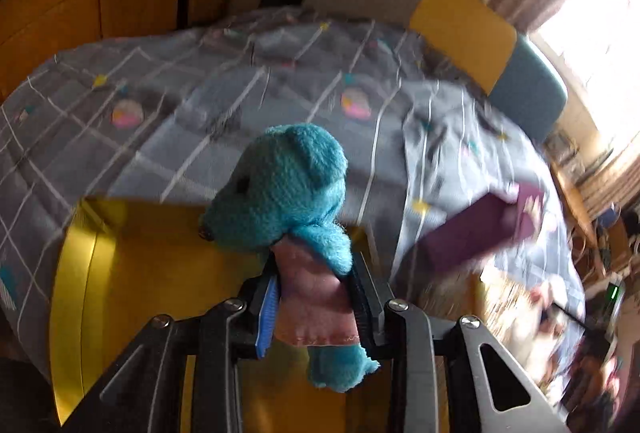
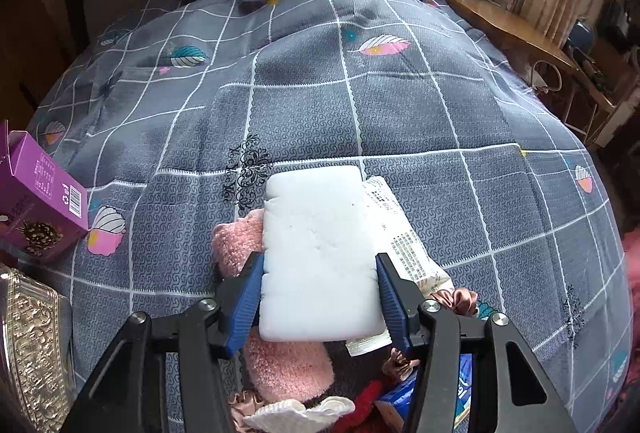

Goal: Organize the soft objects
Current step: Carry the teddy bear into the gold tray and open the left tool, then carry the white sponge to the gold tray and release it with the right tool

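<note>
In the left wrist view a teal knitted plush bear (image 1: 280, 189) in a pink garment stands upright between the fingers of my left gripper (image 1: 314, 265), which is shut on its body. It hangs over an open yellow box (image 1: 160, 273) lying on the grey quilt (image 1: 200, 105). In the right wrist view my right gripper (image 2: 320, 259) has its blue pads pressed on both long sides of a white foam sponge (image 2: 320, 233). The sponge lies on top of a pink fluffy sock (image 2: 236, 237) and a printed packet (image 2: 404, 245).
A purple carton (image 2: 40, 201) and an ornate gold tin (image 2: 32, 345) sit left of the pile. A satin scrunchie (image 2: 460, 299), a red item (image 2: 360, 405), a blue pack (image 2: 464, 389) and a white knitted piece (image 2: 296, 413) lie near the sponge. A wooden desk (image 2: 512, 29) borders the bed's right side.
</note>
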